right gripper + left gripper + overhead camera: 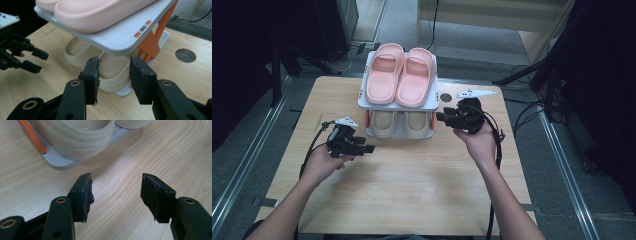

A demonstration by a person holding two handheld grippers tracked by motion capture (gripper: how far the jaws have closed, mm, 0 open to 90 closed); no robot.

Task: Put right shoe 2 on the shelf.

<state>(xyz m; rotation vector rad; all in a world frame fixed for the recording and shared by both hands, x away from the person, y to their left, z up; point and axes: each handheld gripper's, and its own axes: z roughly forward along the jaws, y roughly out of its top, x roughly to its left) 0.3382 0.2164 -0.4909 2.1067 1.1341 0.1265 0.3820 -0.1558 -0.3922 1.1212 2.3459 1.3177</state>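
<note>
I count two pink slippers (400,75) on top of the rack (434,102) and two cream slippers (110,67) beneath. My right gripper (113,75) frames a cream slipper, jaws apart. My left gripper (116,192) gapes over bare table (175,150). The right gripper view reveals the rack's orange posts (152,42).

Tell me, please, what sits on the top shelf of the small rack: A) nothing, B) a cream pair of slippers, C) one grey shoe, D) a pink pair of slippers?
D: the pink slippers lie side by side on the rack's top shelf, above the cream pair.
</note>
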